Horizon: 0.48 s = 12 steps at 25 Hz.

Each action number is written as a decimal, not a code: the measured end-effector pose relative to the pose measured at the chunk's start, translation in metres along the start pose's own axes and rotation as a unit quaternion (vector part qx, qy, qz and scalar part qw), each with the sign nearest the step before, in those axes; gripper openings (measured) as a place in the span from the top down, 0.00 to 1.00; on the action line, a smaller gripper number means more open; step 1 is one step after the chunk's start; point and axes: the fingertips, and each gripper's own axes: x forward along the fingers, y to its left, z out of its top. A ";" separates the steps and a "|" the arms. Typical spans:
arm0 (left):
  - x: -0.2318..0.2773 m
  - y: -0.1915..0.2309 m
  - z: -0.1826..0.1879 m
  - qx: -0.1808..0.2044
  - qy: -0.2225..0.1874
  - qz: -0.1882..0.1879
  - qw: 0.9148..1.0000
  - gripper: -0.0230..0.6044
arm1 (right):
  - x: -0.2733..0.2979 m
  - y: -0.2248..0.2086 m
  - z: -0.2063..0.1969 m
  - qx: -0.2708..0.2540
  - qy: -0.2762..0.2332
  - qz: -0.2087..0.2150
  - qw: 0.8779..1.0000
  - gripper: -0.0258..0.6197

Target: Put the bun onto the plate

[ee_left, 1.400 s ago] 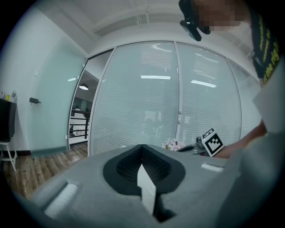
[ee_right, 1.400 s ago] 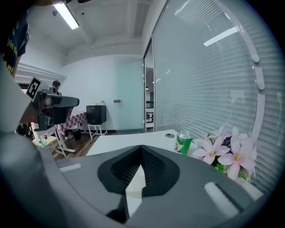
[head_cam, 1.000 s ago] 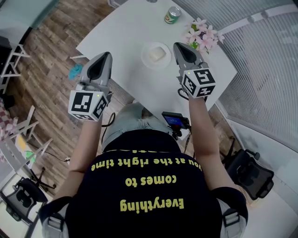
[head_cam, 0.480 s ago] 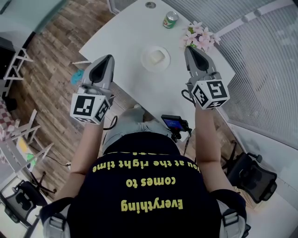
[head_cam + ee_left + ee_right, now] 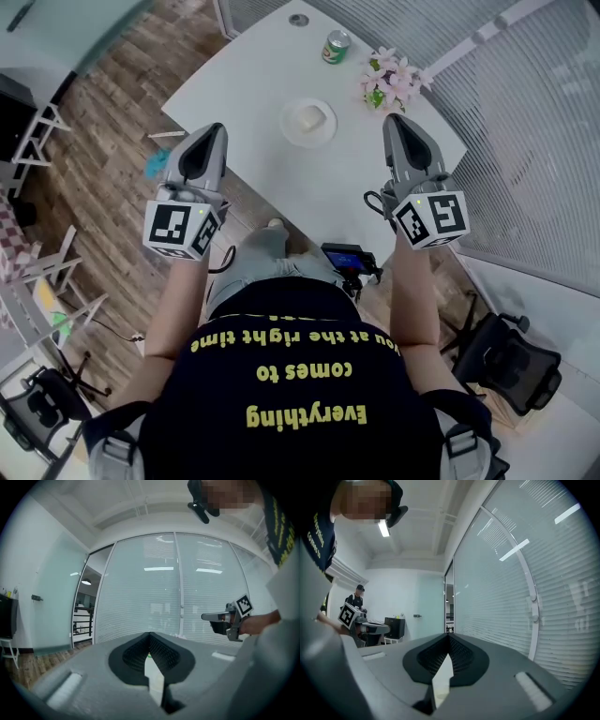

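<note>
Upper middle of the head view: bun (image 5: 307,118) sits on the plate (image 5: 292,133), on the white table (image 5: 253,80). I'd call the placing step done (judging from how it lies, nothing is left to carry).

Left tongs (image 5: 217,128) are at frame left and right tongs (image 5: 391,119) at frame right. Both are closed on nothing: each one's own camera shows the jaws together with no bun between them. Both are held level in the air, either side of the plate and apart from it.

Next move, if any: park the tongs. Keep the right tongs clear of the flowers (image 5: 392,80), which are just above the tip in frame.

Surface: green can (image 5: 335,46) near the top edge, flowers upper right, otherwise bare white.

Room: wood floor (image 5: 112,84) at left, glass wall with blinds (image 5: 525,122) at right, black chair (image 5: 511,361) lower right, small screen device (image 5: 345,258) at centre.
</note>
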 end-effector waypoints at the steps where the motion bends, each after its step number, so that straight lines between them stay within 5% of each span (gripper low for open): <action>1: -0.001 -0.003 0.000 0.000 0.000 0.001 1.000 0.97 | -0.006 0.001 0.002 -0.001 0.000 0.001 1.000 0.95; 12: 0.000 -0.029 -0.002 0.003 0.000 0.001 1.000 0.97 | -0.060 -0.004 0.021 -0.004 -0.022 -0.021 1.000 0.95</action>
